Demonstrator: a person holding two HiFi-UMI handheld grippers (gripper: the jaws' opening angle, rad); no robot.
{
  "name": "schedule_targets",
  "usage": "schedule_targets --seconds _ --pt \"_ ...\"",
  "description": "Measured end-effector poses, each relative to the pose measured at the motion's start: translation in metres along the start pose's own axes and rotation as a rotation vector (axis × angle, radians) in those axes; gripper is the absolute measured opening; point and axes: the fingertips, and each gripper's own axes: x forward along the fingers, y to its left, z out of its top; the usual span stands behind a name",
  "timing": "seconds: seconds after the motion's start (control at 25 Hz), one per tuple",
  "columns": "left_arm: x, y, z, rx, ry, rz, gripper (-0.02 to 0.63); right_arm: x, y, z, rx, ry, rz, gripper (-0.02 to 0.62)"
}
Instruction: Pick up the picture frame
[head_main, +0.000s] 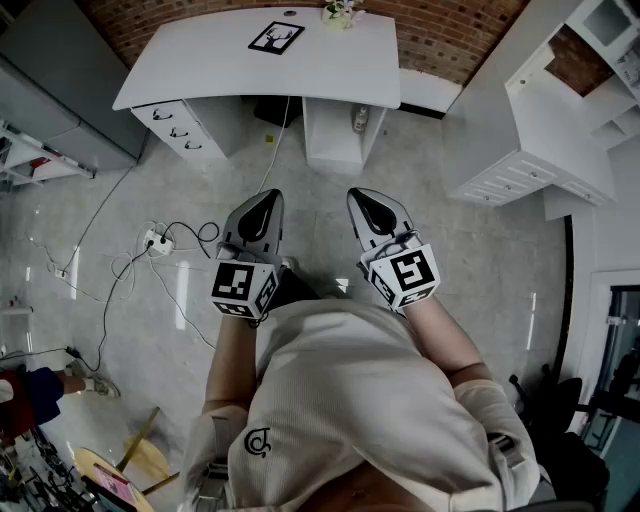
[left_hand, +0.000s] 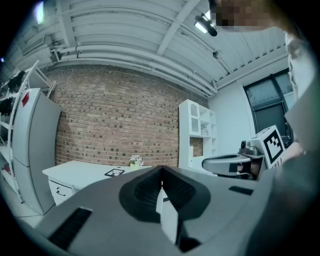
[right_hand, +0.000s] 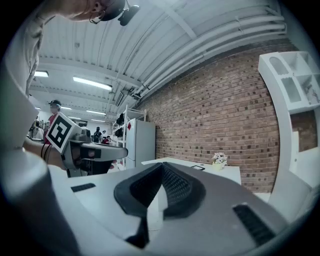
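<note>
Head view: picture frame (head_main: 276, 37) lies flat on the white desk (head_main: 200, 70), top centre of frame, against the brick wall (head_main: 450, 40). A small flower pot (head_main: 341, 12) sits just right of it on the same desktop. Left gripper (head_main: 266, 197) and right gripper (head_main: 364, 196) are side by side mid-frame, both pointing toward the desk and well apart from it. Both have their jaws closed with nothing in them. A power strip (head_main: 155, 241) with loose cables lies on the floor, left of centre. A white shelf unit (head_main: 530, 150) is at the right.

Left gripper view: jaws pressed together, nothing between them. The frame (left_hand: 114, 172) is small and distant, lower left of centre, lying on the desk (left_hand: 75, 175), with the flower pot (left_hand: 135, 161) just to its right. The right gripper (left_hand: 232, 162) shows at the right edge, and the shelf unit (left_hand: 197, 135) stands behind it.

Right gripper view: jaws closed and empty. The frame (right_hand: 198, 168) is a thin dark sliver on the desk (right_hand: 227, 174), right of centre, with the flower pot (right_hand: 218, 160) beside it. The left gripper (right_hand: 97, 151) is at the left, and a pale fridge (right_hand: 141, 142) stands behind it.
</note>
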Motion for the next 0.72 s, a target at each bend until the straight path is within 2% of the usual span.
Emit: schedule_targets --seconds 0.44,0.72 --pt "0.009 -0.001 0.003 -0.015 -0.006 -0.005 0.014 0.006 -0.009 0.004 -0.032 0.0 0.001 0.006" --pt "0.016 0.003 -0.007 -0.023 0.02 0.001 0.014 0.015 -0.019 -0.008 0.024 0.008 -0.015 0.008"
